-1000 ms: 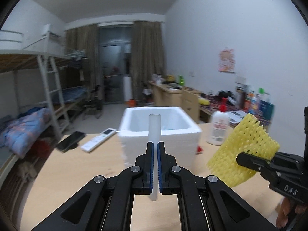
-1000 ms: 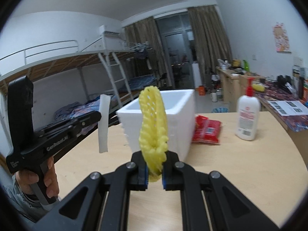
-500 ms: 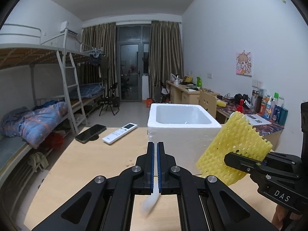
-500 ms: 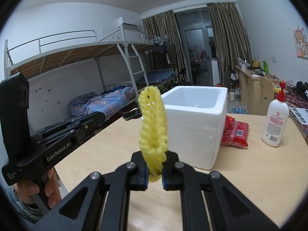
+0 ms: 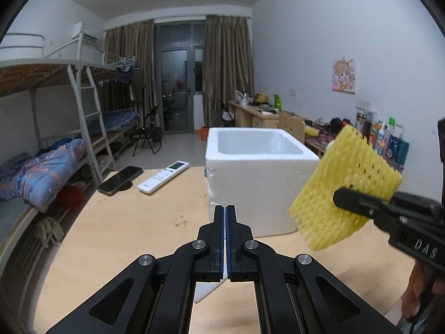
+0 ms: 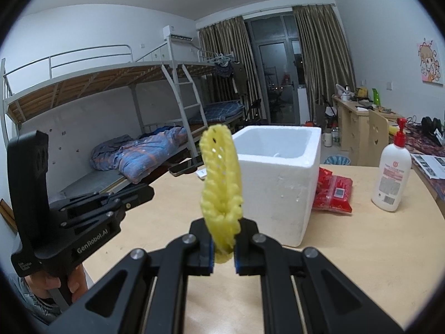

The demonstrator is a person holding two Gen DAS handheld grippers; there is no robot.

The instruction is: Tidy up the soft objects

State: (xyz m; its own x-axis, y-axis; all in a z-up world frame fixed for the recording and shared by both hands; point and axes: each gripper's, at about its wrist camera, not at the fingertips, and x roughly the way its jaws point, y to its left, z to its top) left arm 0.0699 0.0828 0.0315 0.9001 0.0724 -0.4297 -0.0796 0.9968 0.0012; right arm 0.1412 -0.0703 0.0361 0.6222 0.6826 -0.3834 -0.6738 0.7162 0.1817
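Note:
My left gripper (image 5: pixel 225 210) is shut, and a thin white foam strip (image 5: pixel 207 290) is pinched between its pads and hangs out below the fingers, near the camera. Ahead of it on the table stands an open white foam box (image 5: pixel 264 186). To its right, my right gripper (image 5: pixel 340 197) holds a yellow foam net (image 5: pixel 345 186) in the air, level with the box's side. In the right wrist view the right gripper (image 6: pixel 224 224) is shut on the yellow foam net (image 6: pixel 221 175), which stands upright. The box (image 6: pixel 281 183) is just behind it, and the left gripper (image 6: pixel 144 192) is at the left.
A black phone (image 5: pixel 119 179) and a white remote (image 5: pixel 164 176) lie left of the box. A red packet (image 6: pixel 333 192) and a white pump bottle (image 6: pixel 392 175) sit to its right. Bunk beds stand beyond the wooden table's (image 5: pixel 125 231) left edge. A hand (image 6: pixel 73 281) grips the left handle.
The white strip stood up out of the left jaws and has swung down to hang below them. Both grippers shifted, so the box now sits further right in each view.

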